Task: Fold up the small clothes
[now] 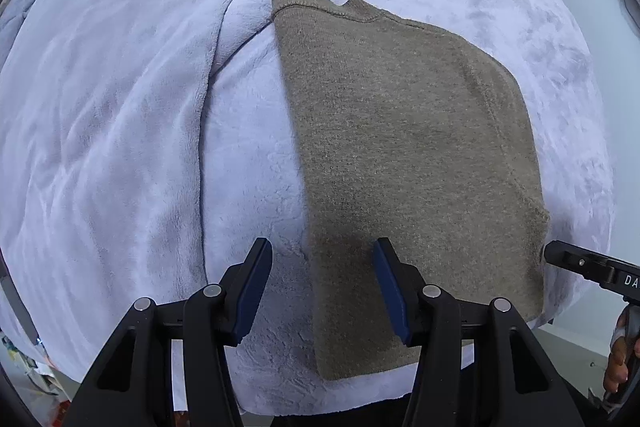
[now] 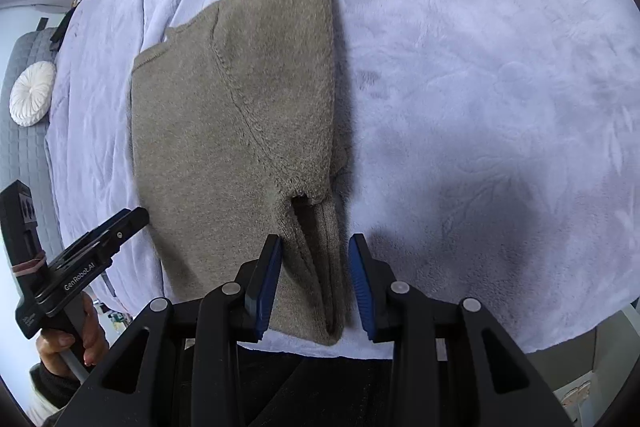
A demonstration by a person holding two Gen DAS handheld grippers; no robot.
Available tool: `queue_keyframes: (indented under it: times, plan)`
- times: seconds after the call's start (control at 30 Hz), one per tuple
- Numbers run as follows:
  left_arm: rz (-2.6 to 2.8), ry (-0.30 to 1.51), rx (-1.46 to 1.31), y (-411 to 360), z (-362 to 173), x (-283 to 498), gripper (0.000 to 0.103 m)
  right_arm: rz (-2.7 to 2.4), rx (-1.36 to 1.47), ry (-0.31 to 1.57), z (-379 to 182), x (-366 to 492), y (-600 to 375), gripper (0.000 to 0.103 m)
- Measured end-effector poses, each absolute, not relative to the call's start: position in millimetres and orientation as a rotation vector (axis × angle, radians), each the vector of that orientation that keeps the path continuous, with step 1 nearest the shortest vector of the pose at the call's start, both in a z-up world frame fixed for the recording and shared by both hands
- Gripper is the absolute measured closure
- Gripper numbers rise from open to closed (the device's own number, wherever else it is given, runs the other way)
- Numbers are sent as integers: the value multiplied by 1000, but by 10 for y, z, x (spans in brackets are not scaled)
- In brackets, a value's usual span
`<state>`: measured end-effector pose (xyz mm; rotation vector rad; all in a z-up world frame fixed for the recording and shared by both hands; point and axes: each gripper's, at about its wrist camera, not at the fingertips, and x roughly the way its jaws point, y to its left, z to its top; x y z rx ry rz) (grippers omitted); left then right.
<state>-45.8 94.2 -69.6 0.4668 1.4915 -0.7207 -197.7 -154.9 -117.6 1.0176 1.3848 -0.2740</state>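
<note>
Left gripper (image 1: 323, 281), left wrist view, lower centre of frame: jaws apart, nothing clamped. Its left blue pad hangs over bare blanket, its right pad over the near left part of the sweater (image 1: 408, 163); whether the tips touch the cloth I cannot tell.

Right gripper (image 2: 316, 281), right wrist view, lower centre: jaws partly apart and straddling the folded sleeve (image 2: 320, 259) along the sweater's right edge. The left pad lies against the knit, the right pad stands clear with a gap showing, so nothing is pinched.

The sweater, olive-brown knit, lies folded flat on the lavender fleece blanket (image 1: 120, 107), with its near end at the blanket's lower edge. In the left wrist view it fills centre to right, neckline edge toward the top. In the right wrist view it sits centre-left, a curved shoulder seam running down to the armhole opening just above the pads.

In the right wrist view the left gripper shows at lower left, its tip beside the sweater's left edge, and a hand (image 2: 70, 341) grips its handle. A white round cushion (image 2: 32, 93) lies at far left on grey quilted fabric.
</note>
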Motion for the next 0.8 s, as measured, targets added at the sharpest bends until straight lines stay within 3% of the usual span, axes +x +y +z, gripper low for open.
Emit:
queue_keyframes:
  times: [0.2,0.27,0.3,0.4,0.53,0.57,0.63,0.7,0.77,0.8]
  plan:
    - [-733,1454,484,938,-529,-476,49,-319,957,1360,-938,-1855,-1624,57]
    - [-717,1445,487,948,-479,-462,33,-325,934,1352,-864,-1816,-1644,52]
    - [-707,1431,480,960,-440,-450,18,-329,922,1351,-832,-1790,-1630,51]
    - [-713,1407,465,974,-360,-424,17,-339,877,1356,-750,-1680,-1577,45]
    - [-698,1412,467,995,-327,-404,17,-358,794,1364,-651,-1553,-1464,23]
    - [-694,1407,469,972,-329,-420,17,-364,769,1364,-618,-1538,-1437,23]
    - [-686,1393,479,969,-316,-435,0,-375,727,1365,-573,-1500,-1389,21]
    - [-686,1372,476,979,-272,-453,0,-395,685,1367,-532,-1478,-1353,17]
    - [-693,1367,471,978,-243,-463,0,-415,653,1360,-497,-1461,-1340,2]
    - [-694,1368,471,974,-236,-465,0,-422,643,1356,-486,-1464,-1333,0]
